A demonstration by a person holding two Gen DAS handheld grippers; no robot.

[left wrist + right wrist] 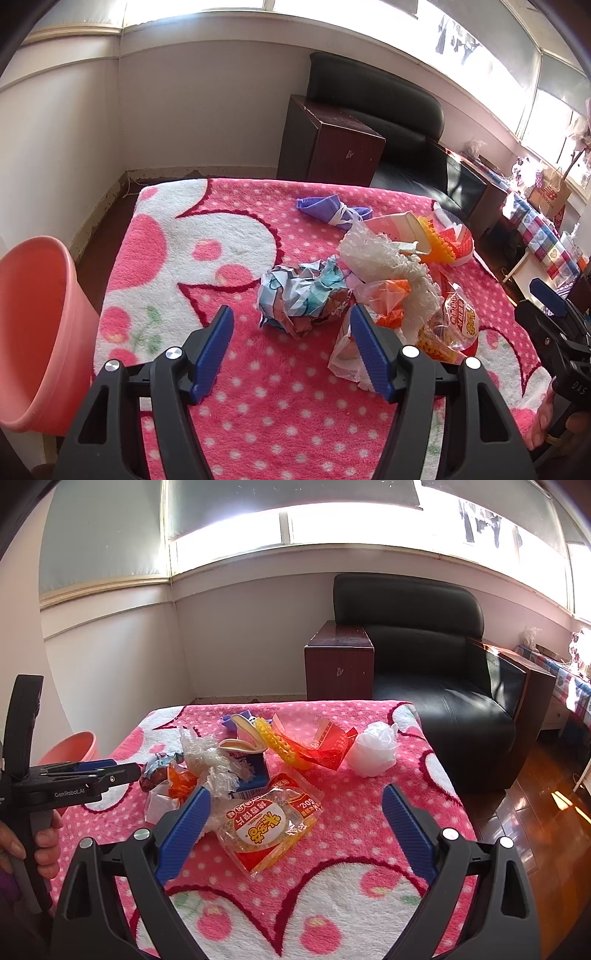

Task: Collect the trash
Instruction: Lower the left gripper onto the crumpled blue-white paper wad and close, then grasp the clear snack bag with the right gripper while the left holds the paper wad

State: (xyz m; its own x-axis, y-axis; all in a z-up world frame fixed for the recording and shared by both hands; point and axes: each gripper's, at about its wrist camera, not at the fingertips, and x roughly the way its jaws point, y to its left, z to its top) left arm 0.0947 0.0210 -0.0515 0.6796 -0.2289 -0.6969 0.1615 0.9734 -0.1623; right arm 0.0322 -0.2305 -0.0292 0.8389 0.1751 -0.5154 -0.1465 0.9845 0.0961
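Room: a black leather armchair (424, 664) stands by the window wall behind a dark brown wooden cabinet (338, 661); its right end runs out of the left wrist view.
Surface: the tabletop under a fluffy pink blanket with white dots and cherries (351, 904); what lies beneath is covered.
Bin: a salmon-pink plastic bucket (40, 332) just beside the tabletop's left edge, its bottom cut off.
Trash: heaped mid-tabletop, pieces overlapping; a crumpled printed paper ball (299, 295), a clear yellow-and-red snack wrapper (269, 823), a knotted white plastic bag (373, 749) apart at the far right, a purple cloth scrap (325, 208) at the back.
Left claw (291, 350): released, jaws wide, hovering just short of the paper ball, gripping nothing.
Right claw (295, 829): released, spread either side of the snack wrapper, above it; contact hard to judge.
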